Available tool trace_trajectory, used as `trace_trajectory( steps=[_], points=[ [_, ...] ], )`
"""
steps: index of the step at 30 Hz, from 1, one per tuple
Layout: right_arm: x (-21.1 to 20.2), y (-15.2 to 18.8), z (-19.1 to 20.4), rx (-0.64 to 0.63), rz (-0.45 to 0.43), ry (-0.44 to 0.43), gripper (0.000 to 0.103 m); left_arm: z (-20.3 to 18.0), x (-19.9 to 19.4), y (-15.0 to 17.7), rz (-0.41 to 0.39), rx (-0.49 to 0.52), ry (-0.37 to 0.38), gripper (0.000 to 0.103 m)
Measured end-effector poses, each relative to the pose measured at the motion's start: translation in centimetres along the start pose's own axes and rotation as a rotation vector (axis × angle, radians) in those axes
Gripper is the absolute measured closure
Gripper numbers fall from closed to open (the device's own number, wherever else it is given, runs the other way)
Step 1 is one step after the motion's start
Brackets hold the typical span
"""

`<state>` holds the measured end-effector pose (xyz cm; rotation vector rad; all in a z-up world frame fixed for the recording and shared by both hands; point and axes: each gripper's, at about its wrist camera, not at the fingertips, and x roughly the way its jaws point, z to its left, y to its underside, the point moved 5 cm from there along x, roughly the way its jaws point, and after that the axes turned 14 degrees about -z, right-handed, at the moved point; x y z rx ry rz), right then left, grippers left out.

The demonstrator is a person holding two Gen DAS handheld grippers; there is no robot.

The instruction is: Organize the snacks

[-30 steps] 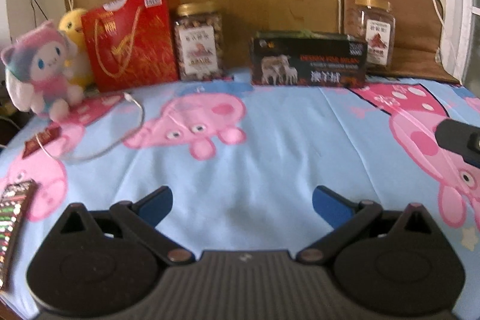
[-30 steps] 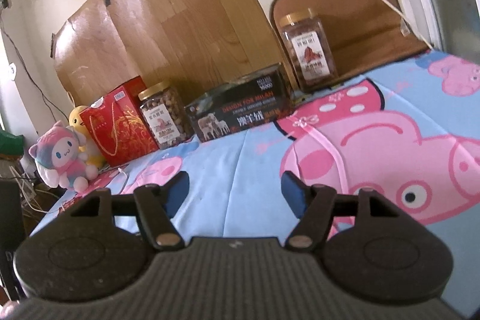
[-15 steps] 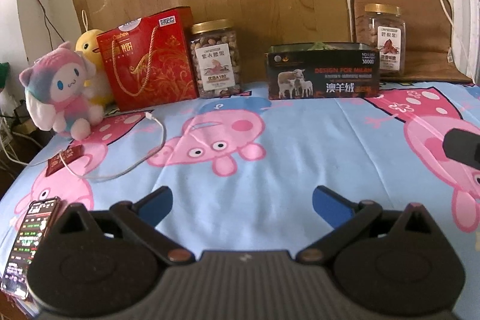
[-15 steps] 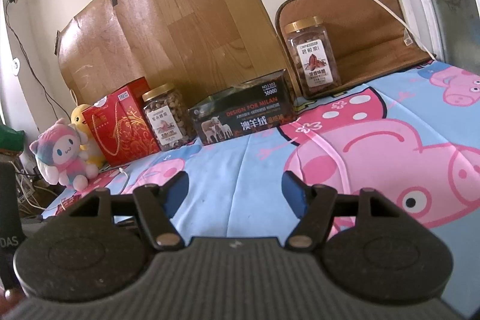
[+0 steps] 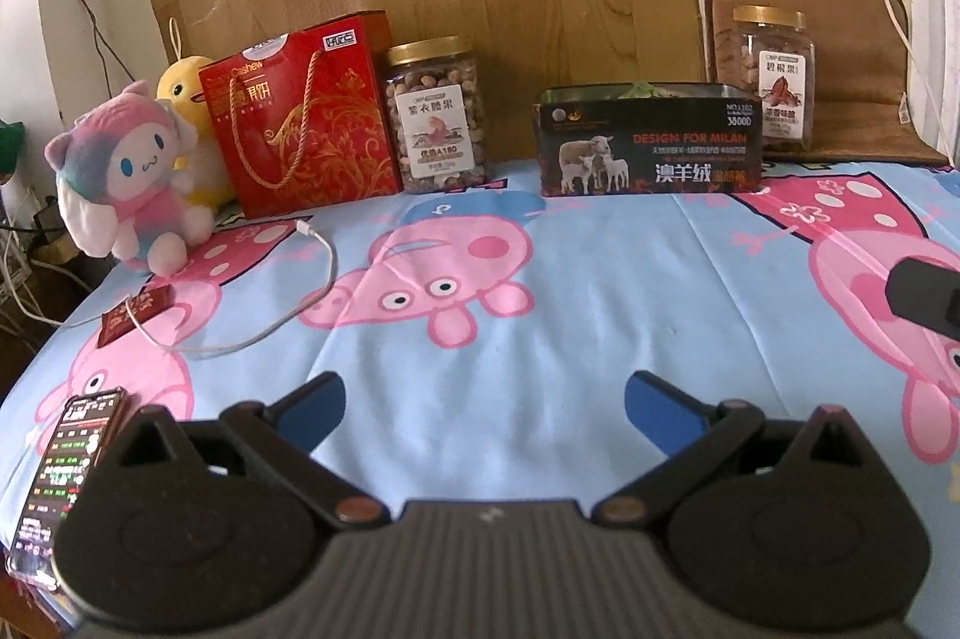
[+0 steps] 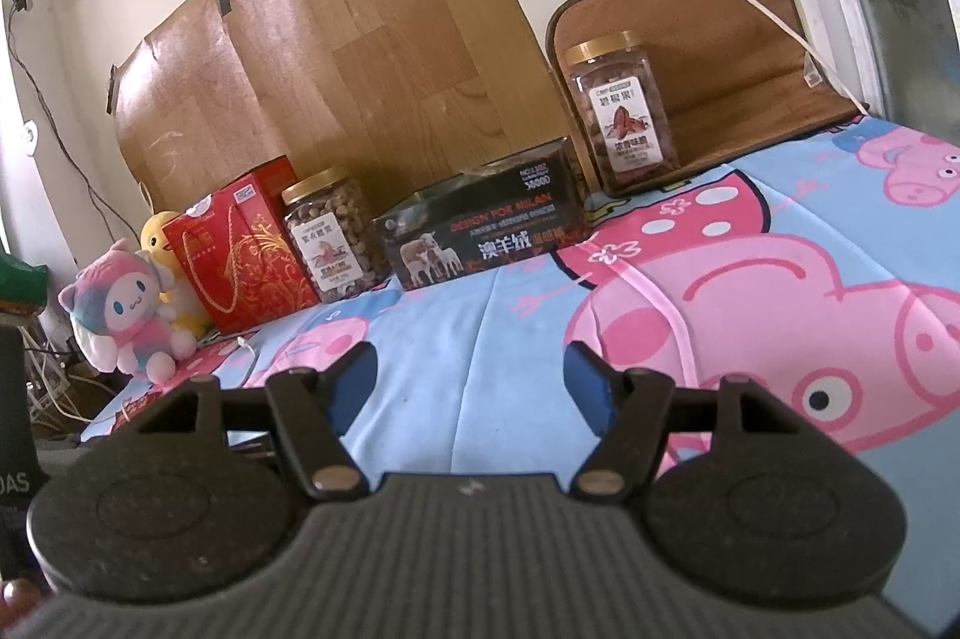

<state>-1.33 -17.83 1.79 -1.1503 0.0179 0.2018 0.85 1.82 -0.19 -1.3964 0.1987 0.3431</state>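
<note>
Along the far edge of the bed stand a red gift bag (image 5: 303, 117) (image 6: 240, 252), a gold-lidded jar of nuts (image 5: 438, 114) (image 6: 333, 237), an open black box (image 5: 651, 147) (image 6: 486, 240) and a second nut jar (image 5: 774, 78) (image 6: 627, 111) at the right. My left gripper (image 5: 485, 406) hovers open over the sheet, well short of them, nothing between its blue pads. My right gripper (image 6: 471, 384) is open too and empty. A dark piece at the right edge of the left wrist view (image 5: 924, 294) looks like part of the right gripper.
Two plush toys (image 5: 129, 183) sit left of the red bag. A white cable (image 5: 264, 327), a small red packet (image 5: 135, 318) and a lit phone (image 5: 66, 471) lie on the cartoon-pig sheet (image 5: 600, 291). A brown cushion (image 6: 720, 51) and a wooden board (image 6: 360, 69) lean on the wall.
The left wrist view has tilted up a little, showing more of the wall and the phone. Both grippers stay open and in place.
</note>
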Motion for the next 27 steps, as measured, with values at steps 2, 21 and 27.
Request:
trace_trajectory(
  steps=[2, 21, 27],
  points=[
    [-0.04, 0.05, -0.02, 0.001, 0.000, 0.001, 0.032, 0.02, -0.02, 0.00, 0.001, 0.000, 0.001, 0.000],
    [-0.08, 0.05, -0.03, 0.001, 0.000, 0.002, 0.032, -0.42, 0.21, 0.57, 0.055, -0.018, 0.073, 0.000],
    [-0.08, 0.05, -0.01, 0.001, -0.001, 0.003, 0.032, -0.42, 0.02, 0.45, 0.048, -0.049, 0.114, 0.000]
  ],
)
